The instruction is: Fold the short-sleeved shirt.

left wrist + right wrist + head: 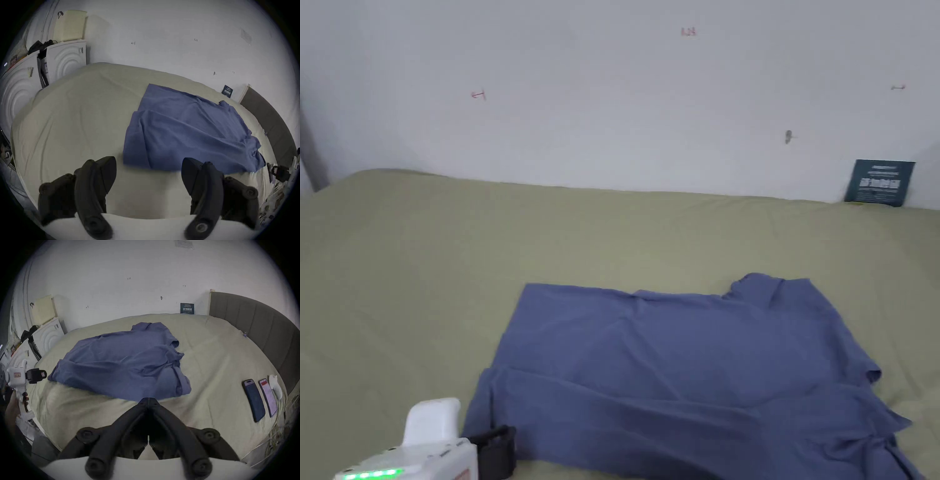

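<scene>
A blue short-sleeved shirt [687,369] lies spread on the green bed sheet, collar toward the right and hem toward the left, with its near side folded over and rumpled. In the left gripper view the shirt [186,133] lies just beyond my left gripper [149,164], whose jaws stand wide apart and empty near the hem corner. In the head view the left gripper [500,447] sits at the bottom left, beside that corner. My right gripper [148,400] is shut with nothing between its jaws, its tips at the shirt's [120,360] near edge.
The bed [425,262] runs back to a white wall, where a dark card [880,182] leans. Two phones [254,400] lie on the sheet at the right, close to a grey headboard [259,324]. White cabinets [68,60] stand past the bed's left end.
</scene>
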Action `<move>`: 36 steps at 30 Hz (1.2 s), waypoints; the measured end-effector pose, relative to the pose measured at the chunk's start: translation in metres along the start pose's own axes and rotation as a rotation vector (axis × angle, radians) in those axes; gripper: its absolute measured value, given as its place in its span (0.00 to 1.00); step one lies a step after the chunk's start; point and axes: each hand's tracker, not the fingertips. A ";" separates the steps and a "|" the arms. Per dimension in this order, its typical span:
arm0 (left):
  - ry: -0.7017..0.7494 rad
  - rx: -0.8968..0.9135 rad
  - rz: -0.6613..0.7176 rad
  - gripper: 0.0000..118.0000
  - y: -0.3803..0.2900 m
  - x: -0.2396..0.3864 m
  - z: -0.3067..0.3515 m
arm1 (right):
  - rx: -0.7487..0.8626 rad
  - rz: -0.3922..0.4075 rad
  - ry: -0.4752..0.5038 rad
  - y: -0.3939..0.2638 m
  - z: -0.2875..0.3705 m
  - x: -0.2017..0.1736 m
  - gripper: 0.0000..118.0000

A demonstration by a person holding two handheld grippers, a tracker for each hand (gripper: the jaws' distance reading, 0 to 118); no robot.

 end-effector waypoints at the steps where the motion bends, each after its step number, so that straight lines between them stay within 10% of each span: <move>1: 0.013 -0.005 -0.007 0.74 0.003 0.001 -0.008 | -0.002 -0.002 -0.007 0.002 -0.002 0.005 0.00; 5: 0.014 -0.094 -0.071 0.73 0.019 0.000 -0.042 | -0.002 -0.035 -0.011 0.006 -0.010 0.020 0.00; 8: -0.004 -0.139 -0.131 0.25 0.019 0.003 -0.055 | -0.019 -0.042 -0.006 0.008 -0.025 0.030 0.02; 10: -0.051 -0.119 -0.120 0.18 0.016 0.001 -0.051 | -0.050 -0.002 -0.043 0.009 -0.039 0.032 0.03; 11: -0.123 -0.081 -0.094 0.10 0.015 0.002 -0.045 | -0.048 0.055 -0.070 0.010 -0.046 0.035 0.09; 13: -0.047 -0.100 -0.143 0.09 0.013 0.009 -0.036 | -0.068 0.055 -0.050 0.012 -0.061 0.042 0.53; 14: -0.066 -0.100 -0.154 0.09 0.013 0.009 -0.035 | -0.067 0.040 -0.036 0.010 -0.066 0.043 0.53; 23: -0.089 -0.110 -0.150 0.09 0.013 0.009 -0.035 | -0.200 0.027 -0.024 0.018 -0.118 0.057 0.51; 25: -0.112 -0.112 -0.120 0.09 0.013 0.003 -0.034 | -0.176 0.035 -0.032 0.019 -0.111 0.057 0.06; 36: -0.184 -0.092 -0.082 0.09 0.025 -0.008 -0.001 | -0.063 -0.042 0.023 0.024 -0.053 0.047 0.07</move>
